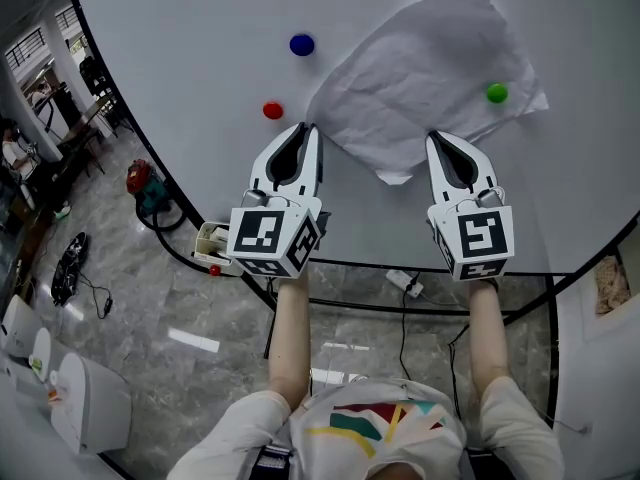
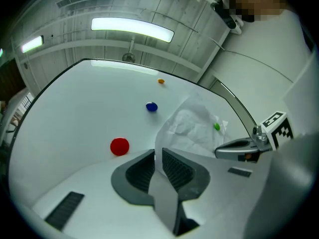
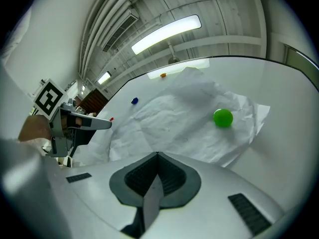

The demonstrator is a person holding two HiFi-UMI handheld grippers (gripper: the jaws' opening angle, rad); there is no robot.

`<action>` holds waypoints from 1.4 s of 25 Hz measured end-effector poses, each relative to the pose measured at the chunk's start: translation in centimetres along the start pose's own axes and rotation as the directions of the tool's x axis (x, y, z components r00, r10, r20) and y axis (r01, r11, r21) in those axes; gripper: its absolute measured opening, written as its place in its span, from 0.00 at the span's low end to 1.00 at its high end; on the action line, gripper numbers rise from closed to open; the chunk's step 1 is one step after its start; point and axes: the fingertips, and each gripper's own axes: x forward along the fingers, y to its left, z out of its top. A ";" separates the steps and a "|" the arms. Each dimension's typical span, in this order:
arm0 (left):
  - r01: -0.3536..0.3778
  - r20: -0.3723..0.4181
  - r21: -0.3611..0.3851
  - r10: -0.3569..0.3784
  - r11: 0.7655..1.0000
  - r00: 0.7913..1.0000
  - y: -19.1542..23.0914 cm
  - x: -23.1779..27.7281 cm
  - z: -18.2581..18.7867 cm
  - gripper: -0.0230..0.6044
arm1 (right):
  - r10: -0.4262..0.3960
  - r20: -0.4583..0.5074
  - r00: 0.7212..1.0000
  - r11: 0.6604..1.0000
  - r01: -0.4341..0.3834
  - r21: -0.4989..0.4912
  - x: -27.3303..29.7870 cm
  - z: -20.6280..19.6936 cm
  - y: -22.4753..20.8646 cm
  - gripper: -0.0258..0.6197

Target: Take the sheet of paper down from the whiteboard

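Head view: left gripper pinches the lower-left corner of the crumpled sheet of paper on the whiteboard. Right gripper, jaws pressed together, sits at its bottom edge. Green magnet pins it. It looks light, limp and easily torn, so grip near the magnet.

Paper: white, with grey crumple creases. Whiteboard behind it: plain white, thin black frame. Green magnet on the paper, near its right corner. Blue magnet just left of the paper, red magnet lower left of it. Small orange magnet beyond the paper. My left gripper and right gripper, at the paper's lower edge: silver-grey shells, dark grey ribbed pads. Marker cube on each: black-and-white squares. My shirt: white with teal, yellow and red stripes. Floor below the paper: grey marbled tile.
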 end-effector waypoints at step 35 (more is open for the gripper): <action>0.012 -0.028 0.001 -0.012 1.000 1.000 1.2 1.3 -0.8 0.11 | -0.286 0.101 0.953 0.941 0.299 -0.156 -2.6 5.6 -9.3 0.27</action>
